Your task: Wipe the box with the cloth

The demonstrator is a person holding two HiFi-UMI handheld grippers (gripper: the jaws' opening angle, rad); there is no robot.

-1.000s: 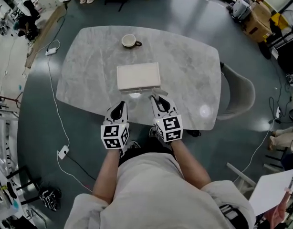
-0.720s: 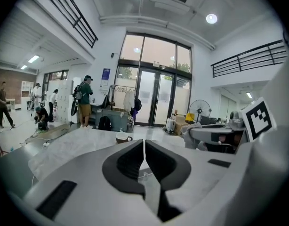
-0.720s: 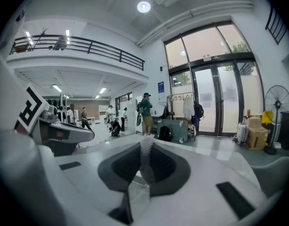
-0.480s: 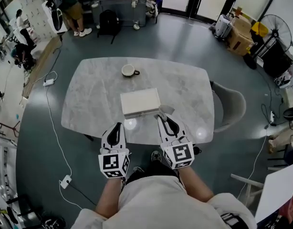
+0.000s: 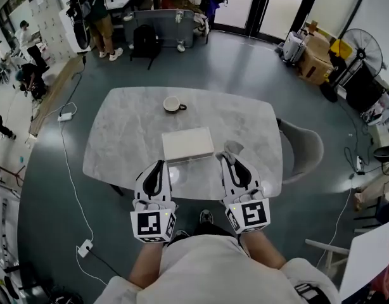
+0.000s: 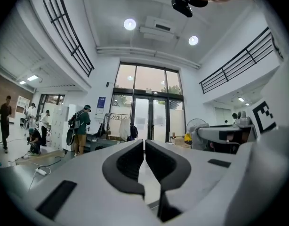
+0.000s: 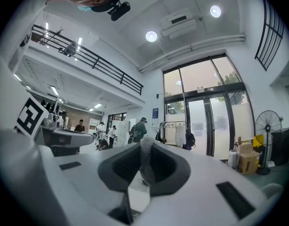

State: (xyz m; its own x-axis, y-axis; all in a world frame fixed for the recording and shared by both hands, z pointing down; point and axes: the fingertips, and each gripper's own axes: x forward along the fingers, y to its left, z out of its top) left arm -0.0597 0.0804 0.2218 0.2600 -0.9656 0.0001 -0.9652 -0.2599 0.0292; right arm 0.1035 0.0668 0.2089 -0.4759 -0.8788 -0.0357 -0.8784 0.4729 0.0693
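A flat beige box [image 5: 188, 144] lies near the middle of the marble table [image 5: 118, 138]. My right gripper [image 5: 232, 161] hangs off the box's right near corner, raised over the table's front edge. It is shut on a small grey cloth [image 5: 232, 148], which sticks up as a strip between the jaws [image 7: 145, 160] in the right gripper view. My left gripper [image 5: 158, 168] hovers near the box's left front corner, jaws shut with nothing between them [image 6: 144, 145]. Both gripper views look level across the room; neither shows the box.
A cup [image 5: 173, 104] stands on the table beyond the box. A grey chair [image 5: 308, 145] sits at the table's right side. A cable and power strip [image 5: 66, 116] lie on the floor to the left. People and bags stand far behind.
Both grippers have lifted and drawn back from the box's front edge. The right one has shifted rightward with the cloth. The head view has tilted up to show more room.
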